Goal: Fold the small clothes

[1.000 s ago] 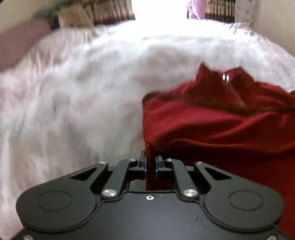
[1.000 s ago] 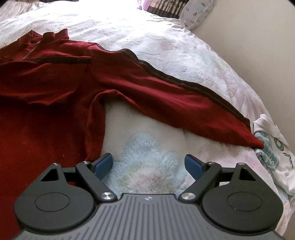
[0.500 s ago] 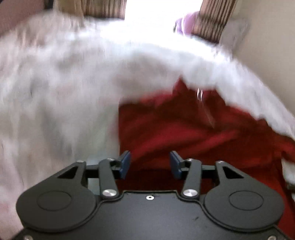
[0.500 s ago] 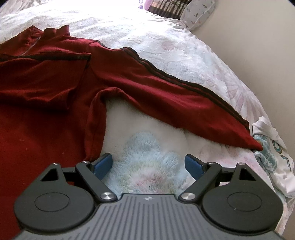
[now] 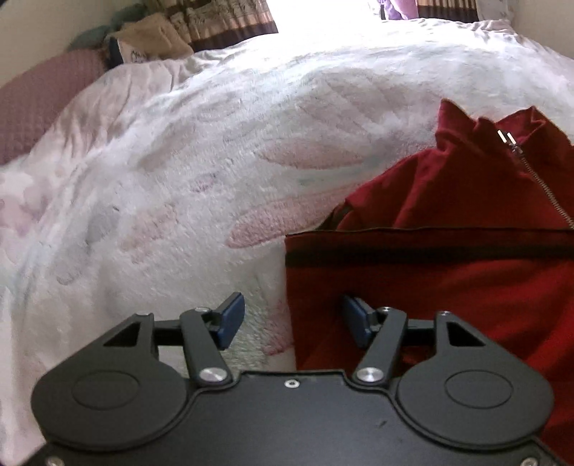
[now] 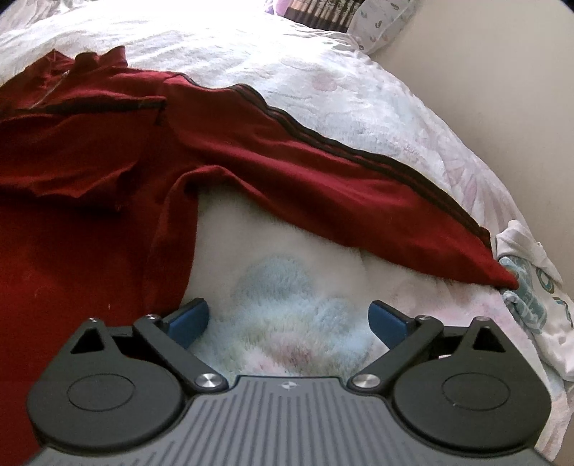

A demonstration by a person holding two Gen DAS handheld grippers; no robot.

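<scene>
Now both are released: the left hand-held gripper straddles the folded edge of the red jacket on the bed, the right hand-held gripper over bare blanket

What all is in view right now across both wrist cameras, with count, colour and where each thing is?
Red zip top: one, dark red with dark stripes, spread on the bed; its near side is folded over with a straight edge, and one sleeve stretches out to the right.
Zipper: one, silver, at the collar.
Blanket: one, white fleece with pale pink and blue patterns, covering the bed.
White printed garment: one, white with teal print, crumpled at the bed's right edge by the sleeve cuff.
Pillows: a few, tan, mauve and patterned, at the head of the bed.
Curtain: striped brown, behind the bed.
Left claw: black with blue pads, open, over the folded edge.
Right claw: same, open over the blanket.
</scene>
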